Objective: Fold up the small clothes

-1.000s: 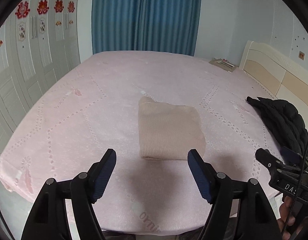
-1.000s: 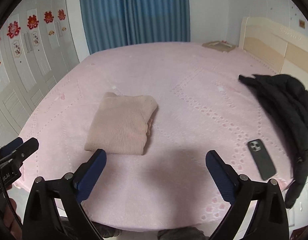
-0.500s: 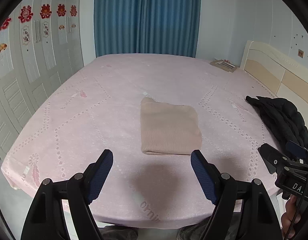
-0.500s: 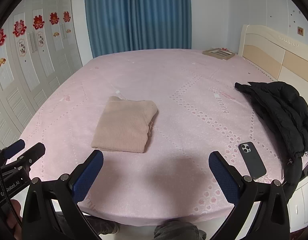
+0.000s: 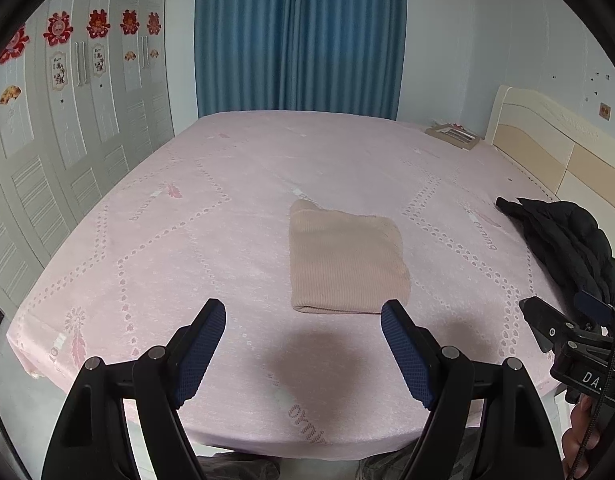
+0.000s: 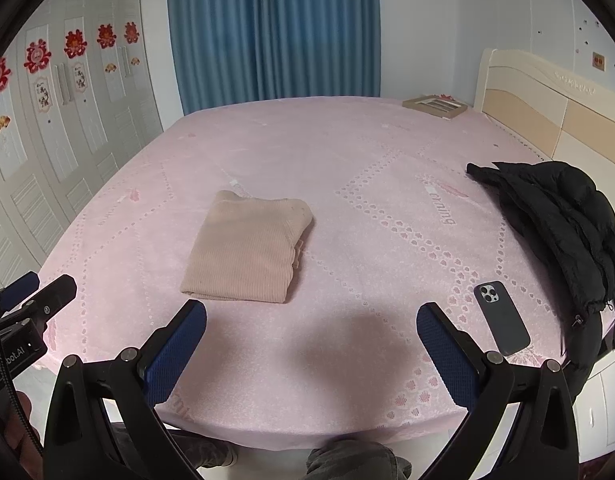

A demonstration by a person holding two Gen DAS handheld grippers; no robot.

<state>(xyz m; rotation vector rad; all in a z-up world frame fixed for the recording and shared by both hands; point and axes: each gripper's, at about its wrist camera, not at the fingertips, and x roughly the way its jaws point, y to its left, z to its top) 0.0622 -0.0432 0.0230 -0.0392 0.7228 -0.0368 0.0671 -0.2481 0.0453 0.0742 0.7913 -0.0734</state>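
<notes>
In your left view, the sweater (image 5: 345, 258) lies on the bed (image 5: 187, 240) as a neat folded rectangle, so the fold looks done; nothing else to fold shows. Your left gripper (image 5: 303, 344) is spread wide and empty, the sweater ahead, toward its right finger.

In your right view, the right gripper (image 6: 311, 346) is likewise released, holding nothing, the sweater (image 6: 247, 254) ahead and left, clear of it. A phone (image 6: 501, 318) and jacket (image 6: 559, 232) lie right.

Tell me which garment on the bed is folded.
The beige knit top, a neat rectangle mid-bed. The black jacket lies crumpled at the right edge.
</notes>
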